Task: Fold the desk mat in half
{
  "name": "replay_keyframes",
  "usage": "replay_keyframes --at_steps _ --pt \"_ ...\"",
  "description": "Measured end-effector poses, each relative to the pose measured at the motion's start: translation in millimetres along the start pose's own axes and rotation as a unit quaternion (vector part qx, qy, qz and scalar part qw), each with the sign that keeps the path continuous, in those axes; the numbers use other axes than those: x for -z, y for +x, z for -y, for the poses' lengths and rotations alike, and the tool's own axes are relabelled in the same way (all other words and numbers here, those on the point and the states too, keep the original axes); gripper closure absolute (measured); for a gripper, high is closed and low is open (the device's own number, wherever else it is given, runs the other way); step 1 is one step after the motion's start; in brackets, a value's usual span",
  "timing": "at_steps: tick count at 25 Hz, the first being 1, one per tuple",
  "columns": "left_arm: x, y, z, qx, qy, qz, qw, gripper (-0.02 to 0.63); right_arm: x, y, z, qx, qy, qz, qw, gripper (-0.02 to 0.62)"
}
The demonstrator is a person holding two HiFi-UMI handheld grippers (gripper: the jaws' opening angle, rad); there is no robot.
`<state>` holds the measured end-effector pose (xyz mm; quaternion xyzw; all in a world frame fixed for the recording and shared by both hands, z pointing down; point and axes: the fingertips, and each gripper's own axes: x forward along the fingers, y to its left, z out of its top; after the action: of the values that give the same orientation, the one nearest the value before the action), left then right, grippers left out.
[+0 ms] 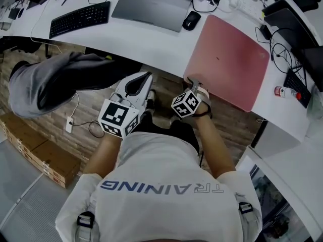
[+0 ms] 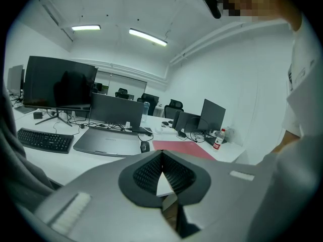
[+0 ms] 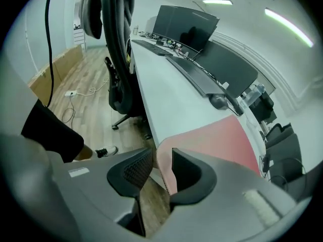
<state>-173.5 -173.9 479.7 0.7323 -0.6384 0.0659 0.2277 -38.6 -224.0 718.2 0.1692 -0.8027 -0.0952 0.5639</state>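
Observation:
The pink desk mat [image 1: 229, 59] lies flat on the white desk [image 1: 151, 47], and its near left corner hangs over the desk's front edge. My right gripper [image 1: 193, 82] is at that corner. In the right gripper view the mat's corner [image 3: 164, 168] stands between the jaws of the right gripper [image 3: 162, 160], with a gap on the left side, so the pads do not press it: open. My left gripper [image 1: 145, 77] hangs below the desk edge, left of the mat and apart from it. Its tips [image 2: 161, 155] meet with nothing between them: shut.
A black mouse [image 1: 191, 20], a closed grey laptop [image 1: 151, 6] and a black keyboard [image 1: 79, 19] lie left of the mat. A small red-capped bottle [image 1: 288, 92] and cables sit at its right. A chair draped with a grey jacket [image 1: 50, 82] stands at the left, with cardboard boxes [image 1: 35, 145] on the floor.

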Motion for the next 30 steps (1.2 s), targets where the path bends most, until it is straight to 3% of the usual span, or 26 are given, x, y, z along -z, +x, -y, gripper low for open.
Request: replay_keyframes --at_steps 4,8,11,14,17,21,26,30 --pt "2.9 0.3 -2.0 0.007 0.002 -0.005 1.0 0.604 1.9 6.0 1.1 0.027 -0.025 -0.012 0.999 0.465" --pt "3.5 -0.1 -4.9 0.011 0.004 -0.006 0.9999 0.604 0.2 7.8 1.9 0.049 -0.02 -0.016 0.998 0.483" --pt "3.9 -0.1 -4.2 0.015 0.006 -0.008 0.9998 0.604 0.2 5.5 2.2 0.039 -0.002 -0.011 0.999 0.497" --pt "1.4 -0.7 -4.5 0.02 0.008 -0.007 0.9997 0.604 -5.0 -3.7 4.9 0.033 0.021 0.004 0.999 0.551" --pt "-1.6 1.7 -1.3 0.028 0.012 -0.006 0.9995 0.604 -8.0 -14.2 15.0 0.035 0.063 0.023 0.997 0.566" --pt "-8.4 12.2 12.1 0.047 0.022 -0.004 0.9987 0.604 -6.4 -26.7 35.7 0.009 0.16 0.058 0.985 0.568" --pt "-16.7 25.4 34.3 0.071 0.034 -0.001 0.9969 0.604 5.8 -52.8 68.1 0.061 0.189 0.084 0.977 0.569" --pt "-20.8 36.9 55.5 0.09 0.045 -0.003 0.995 0.604 25.3 -69.6 89.9 0.079 0.241 0.1 0.962 0.569"
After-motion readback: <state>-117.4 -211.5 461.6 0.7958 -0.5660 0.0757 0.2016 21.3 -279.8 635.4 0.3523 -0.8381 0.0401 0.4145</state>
